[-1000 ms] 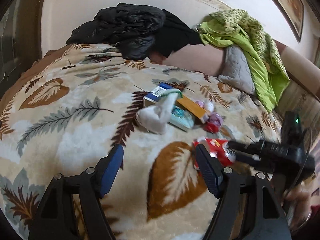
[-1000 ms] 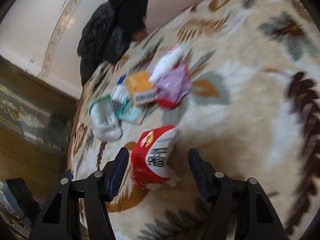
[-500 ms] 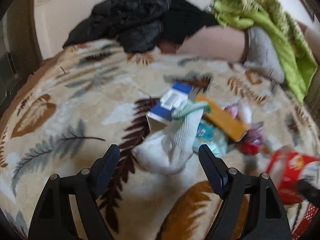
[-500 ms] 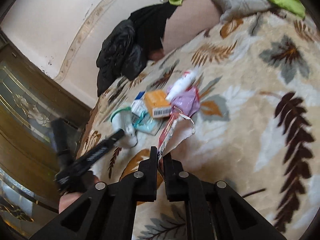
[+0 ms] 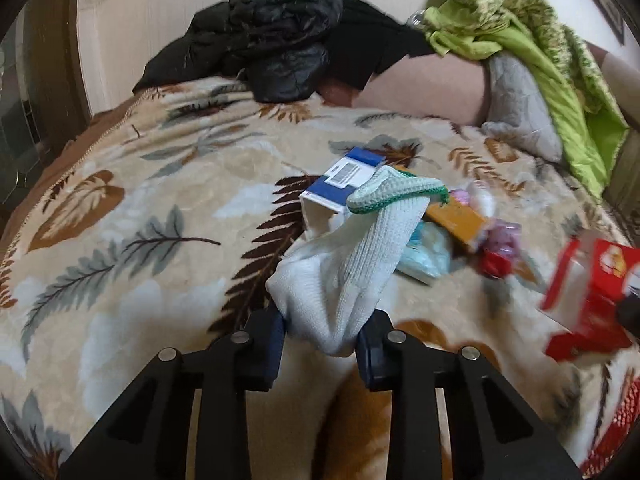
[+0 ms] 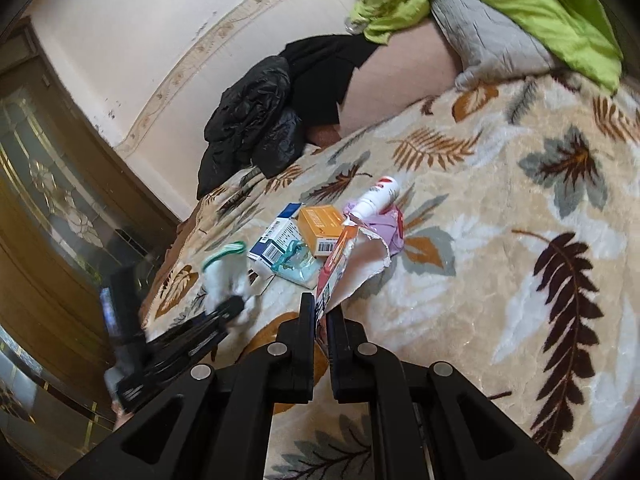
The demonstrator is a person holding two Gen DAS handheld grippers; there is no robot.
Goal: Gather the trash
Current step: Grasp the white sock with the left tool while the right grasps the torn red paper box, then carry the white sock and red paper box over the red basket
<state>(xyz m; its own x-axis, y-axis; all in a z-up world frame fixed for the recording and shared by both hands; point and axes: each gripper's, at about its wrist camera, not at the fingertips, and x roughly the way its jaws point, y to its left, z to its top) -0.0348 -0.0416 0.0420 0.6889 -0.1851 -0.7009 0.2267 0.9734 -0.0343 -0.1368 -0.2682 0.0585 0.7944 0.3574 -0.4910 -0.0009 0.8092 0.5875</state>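
Left wrist view: my left gripper (image 5: 320, 332) is closing on the white sock (image 5: 352, 264), the pads already pinching its toe end. The sock's long axis runs straight away from the jaws, up and slightly right, with its green-trimmed cuff draped over the blue-and-white box (image 5: 340, 184) near the middle of the bed (image 5: 120, 240). This hand is the nearer one to the pile; the orange box (image 5: 456, 220) and the teal packet (image 5: 424, 256) lie just beyond the sock, to its right.

In the right wrist view my right gripper (image 6: 320, 320) is clamped fully on the edge of the torn red-and-white carton (image 6: 340, 264), which stands up out of the jaws above the blanket, in front of the remaining litter.

A second ago both grippers stood wide open: the left one was well short of the sock, and the carton lay flat on the blanket between the right fingers. Since then the right has pinched and lifted it, and the left has moved in to the sock.
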